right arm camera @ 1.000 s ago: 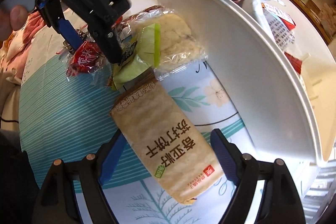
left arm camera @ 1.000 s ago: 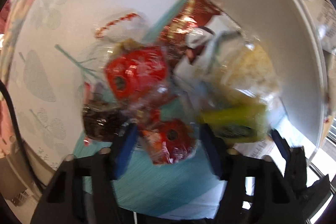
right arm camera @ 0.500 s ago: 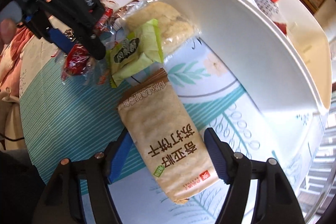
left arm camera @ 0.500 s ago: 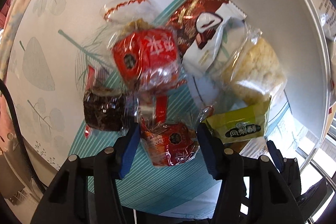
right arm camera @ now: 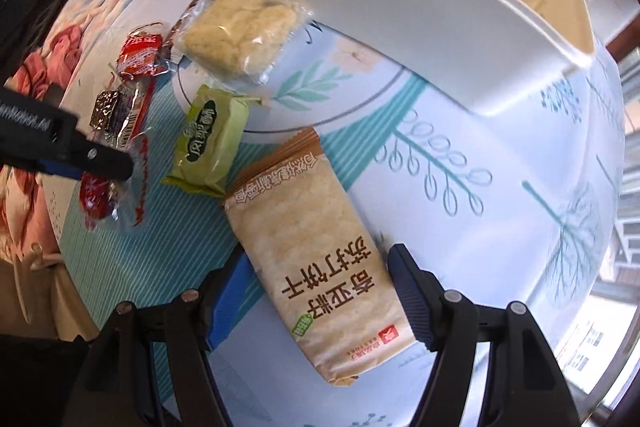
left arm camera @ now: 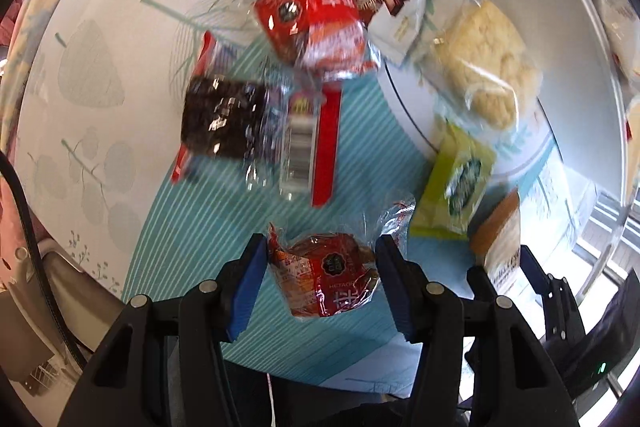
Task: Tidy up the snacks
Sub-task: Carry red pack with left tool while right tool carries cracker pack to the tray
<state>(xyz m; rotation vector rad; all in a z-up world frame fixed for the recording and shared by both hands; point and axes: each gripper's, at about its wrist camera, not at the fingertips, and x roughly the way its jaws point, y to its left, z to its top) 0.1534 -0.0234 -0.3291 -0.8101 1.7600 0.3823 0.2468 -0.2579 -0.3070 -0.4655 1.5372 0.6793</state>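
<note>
Snacks lie loose on the counter [right arm camera: 500, 163] beside the white tray [right arm camera: 400, 11].
Left tongs [left arm camera: 320, 277] straddle the red packet [left arm camera: 324, 279], right tongs [right arm camera: 316, 303] the cracker pack [right arm camera: 316, 259]; both apart. Close squarely, gently.

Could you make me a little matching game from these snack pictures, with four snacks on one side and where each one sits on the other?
Snacks:
1. small red packet
2. long tan cracker packet
3. green packet
4. pale crumbly cake in clear wrap

Places:
A. beside the wall of the white tray
B. between the fingers of the left hand-held gripper
C. between the fingers of the right hand-held gripper
D. on the tablecloth just past the far end of the cracker packet

Pairs: 1-B, 2-C, 3-D, 4-A
</note>
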